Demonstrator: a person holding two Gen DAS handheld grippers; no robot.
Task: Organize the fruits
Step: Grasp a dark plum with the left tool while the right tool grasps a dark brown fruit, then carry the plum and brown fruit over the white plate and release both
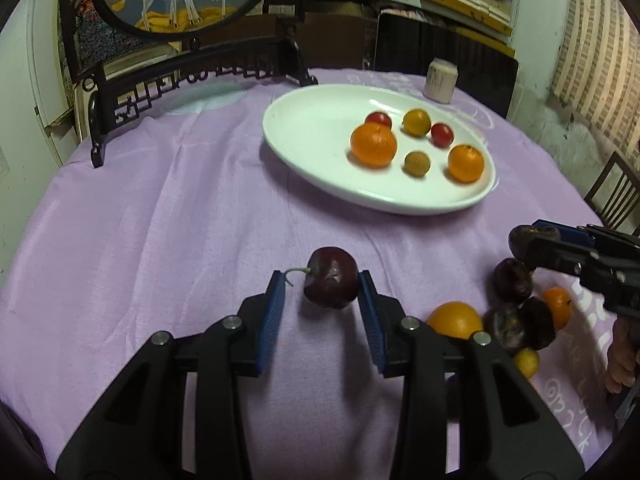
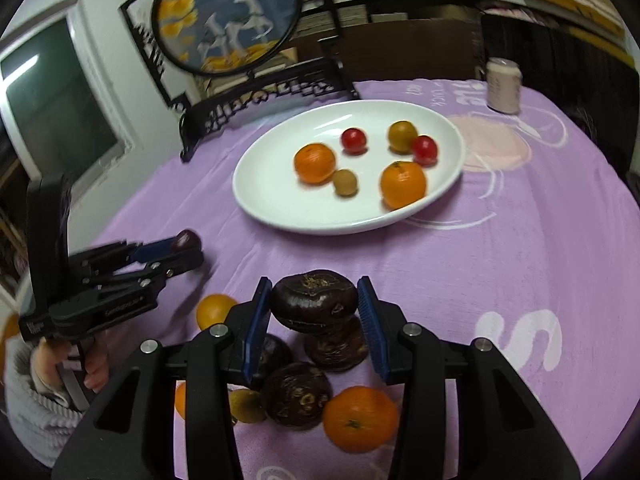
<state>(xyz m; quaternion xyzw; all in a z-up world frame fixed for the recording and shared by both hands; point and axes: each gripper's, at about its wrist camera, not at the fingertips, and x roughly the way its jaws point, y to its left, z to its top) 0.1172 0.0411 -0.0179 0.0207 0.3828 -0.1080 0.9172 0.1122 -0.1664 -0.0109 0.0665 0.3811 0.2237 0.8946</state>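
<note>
Left hand-held gripper [image 1: 322,286] points forward over the desk [image 1: 160,240], and its blue pads [image 1: 272,316] stand apart. A dark red cherry [image 1: 331,283] with a pale stem sits between them; it touches the right pad, while a gap remains on the left side, so I cannot tell if it is truly grasped. Ahead lies a white oval plate [image 1: 304,136] with two oranges, two small red fruits and two yellowish ones. At the right edge the right hand-held gripper [image 1: 528,248] reaches in sideways over a heap of dark fruits and oranges. A lilac cloth covers the desk, and a dark carved screen [image 1: 180,20] and a pale can [image 1: 440,80] stand at the back.

In the right wrist view, the right hand-held gripper [image 2: 314,304] is clenched on a dark brown fruit [image 2: 314,300], held above the heap [image 2: 304,396] of similar fruits and oranges. The left hand-held gripper [image 2: 180,252] is at the left, level with the desk, the cherry [image 2: 185,241] at its tip. The plate [image 2: 272,200] lies beyond, and shelves fill the wall behind.
</note>
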